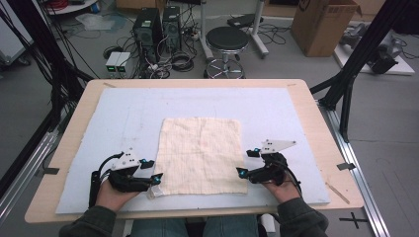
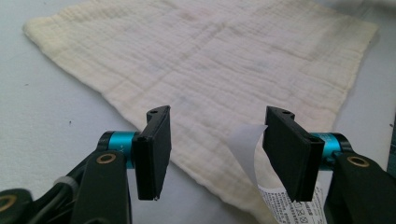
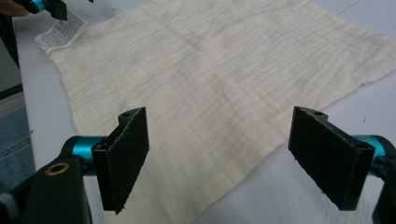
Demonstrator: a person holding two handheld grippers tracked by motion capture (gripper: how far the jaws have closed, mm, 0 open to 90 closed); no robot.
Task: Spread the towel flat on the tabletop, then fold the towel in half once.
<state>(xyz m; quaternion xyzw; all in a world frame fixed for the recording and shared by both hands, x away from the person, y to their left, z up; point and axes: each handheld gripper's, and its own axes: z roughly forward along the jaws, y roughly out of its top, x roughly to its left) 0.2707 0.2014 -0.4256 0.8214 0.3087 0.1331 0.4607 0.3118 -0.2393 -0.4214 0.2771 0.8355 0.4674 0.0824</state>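
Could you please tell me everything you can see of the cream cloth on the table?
The cream cloth is a roughly square piece of thin, crinkled fabric that looks like cotton gauze, with faint grid lines and slightly frayed edges. It lies spread flat on the pale mat covering the table. A white printed care label hangs from its near left corner. The left gripper and right gripper, both open, are at its two near corners, not yet gripping it.

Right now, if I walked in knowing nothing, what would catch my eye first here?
Probably the cream cloth spread flat in the middle of the pale blue mat. Next, the two black claws flanking its near corners: the left claw open beside the corner with a white printed label, the right claw open at the other corner.
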